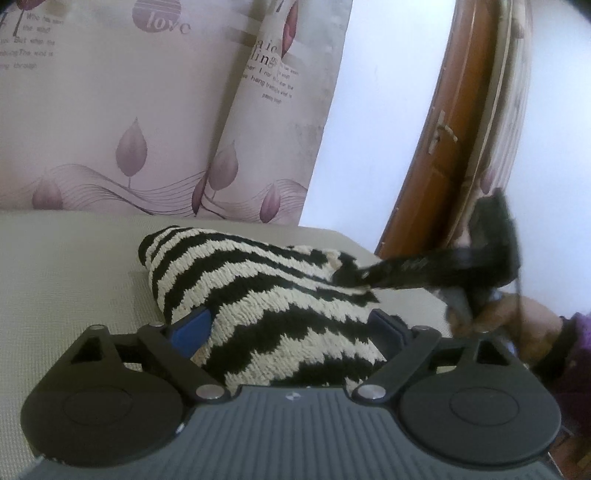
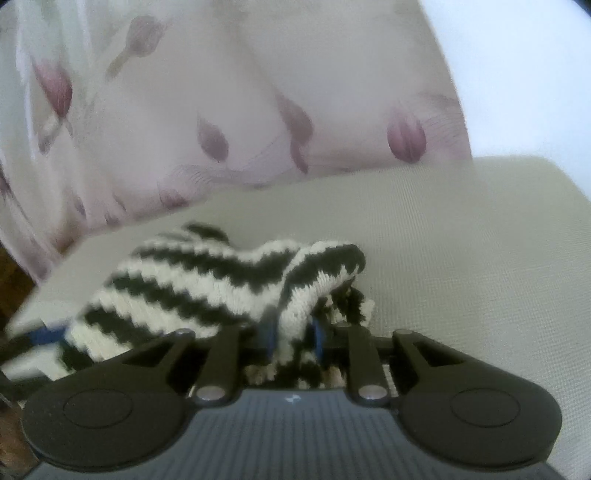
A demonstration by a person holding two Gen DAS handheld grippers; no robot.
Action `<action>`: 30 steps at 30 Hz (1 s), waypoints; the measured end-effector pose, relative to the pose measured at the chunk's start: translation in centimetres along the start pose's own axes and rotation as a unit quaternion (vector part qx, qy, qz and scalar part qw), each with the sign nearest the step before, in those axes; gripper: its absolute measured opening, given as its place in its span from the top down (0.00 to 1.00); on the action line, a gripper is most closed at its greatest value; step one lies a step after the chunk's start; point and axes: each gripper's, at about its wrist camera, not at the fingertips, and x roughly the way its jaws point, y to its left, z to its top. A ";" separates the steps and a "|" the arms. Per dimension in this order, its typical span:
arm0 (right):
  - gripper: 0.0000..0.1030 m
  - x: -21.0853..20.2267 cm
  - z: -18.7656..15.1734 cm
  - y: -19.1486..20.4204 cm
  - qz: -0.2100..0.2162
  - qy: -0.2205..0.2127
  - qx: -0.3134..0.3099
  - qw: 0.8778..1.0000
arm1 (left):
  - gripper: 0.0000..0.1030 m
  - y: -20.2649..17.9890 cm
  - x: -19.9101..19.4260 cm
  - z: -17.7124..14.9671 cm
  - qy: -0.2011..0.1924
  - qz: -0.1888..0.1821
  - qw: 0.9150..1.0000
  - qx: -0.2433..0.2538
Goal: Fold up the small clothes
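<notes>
I am pinching a fold of the striped knit [image 2: 221, 280] in my right gripper [image 2: 293, 334]. My left gripper [image 1: 291, 326] is gaping wide around its near end on the beige surface [image 1: 74, 266].

Printed on the pink leaf-patterned curtain [image 1: 155, 122] in the left wrist view: the word "love" in white on a purple striped disc [image 1: 157, 16] near the curtain's top edge. Left of that disc, small purple lines — "Who has seen the wind", "But when the", "The wind is", "through" — only partly legible; right of the disc, on a fold, larger broken letters "a ic" and "ling" above small lines with "hang" and "wind is". Nothing legible in the blurred right wrist view.
</notes>
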 end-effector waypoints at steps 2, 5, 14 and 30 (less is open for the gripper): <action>0.80 -1.9 -0.2 -0.3 0.018 -0.028 0.022 0.999 | 0.14 0.1 0.1 -0.2 0.001 0.001 1.000 -0.003; 0.80 -5.1 -1.4 -0.5 0.071 -0.053 0.034 0.995 | 0.14 0.1 0.1 -0.3 0.000 0.000 1.000 -0.004; 0.78 -5.1 -6.3 1.7 0.099 0.042 -0.039 0.993 | 0.13 -0.6 0.3 -0.5 0.008 0.018 1.000 0.008; 0.93 -8.9 -8.5 -1.8 0.069 -0.002 0.012 0.998 | 0.28 -1.8 -1.2 0.8 -0.023 0.051 0.998 0.040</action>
